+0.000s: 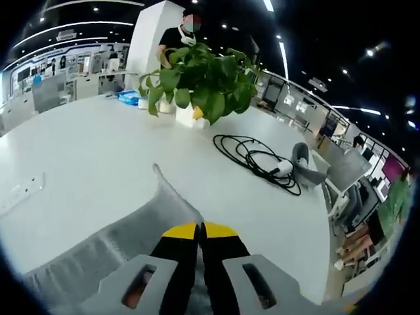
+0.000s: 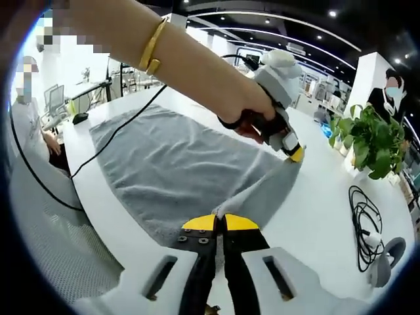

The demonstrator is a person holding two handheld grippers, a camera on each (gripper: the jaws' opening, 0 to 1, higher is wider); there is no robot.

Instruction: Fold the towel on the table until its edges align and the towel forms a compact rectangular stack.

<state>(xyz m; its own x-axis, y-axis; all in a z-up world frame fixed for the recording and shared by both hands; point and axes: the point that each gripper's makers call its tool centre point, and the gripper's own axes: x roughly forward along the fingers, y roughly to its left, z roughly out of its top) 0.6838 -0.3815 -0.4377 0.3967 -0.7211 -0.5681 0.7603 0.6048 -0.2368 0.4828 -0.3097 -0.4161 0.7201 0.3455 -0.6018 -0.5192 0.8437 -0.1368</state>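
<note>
Grey towel (image 1: 125, 236) is seen in the left gripper view lifted off the white table (image 1: 92, 151), one edge pinched between the closed yellow-tipped jaws of the left gripper (image 1: 199, 231); a potted plant (image 1: 200, 82) and a coiled black cable (image 1: 252, 157) are set farther back. In the right gripper view, the towel (image 2: 170, 170) is spread across the table (image 2: 321, 223), one corner clamped by the right gripper (image 2: 220, 223), another raised by the left gripper (image 2: 295, 154) in a hand (image 2: 246, 111).
</note>
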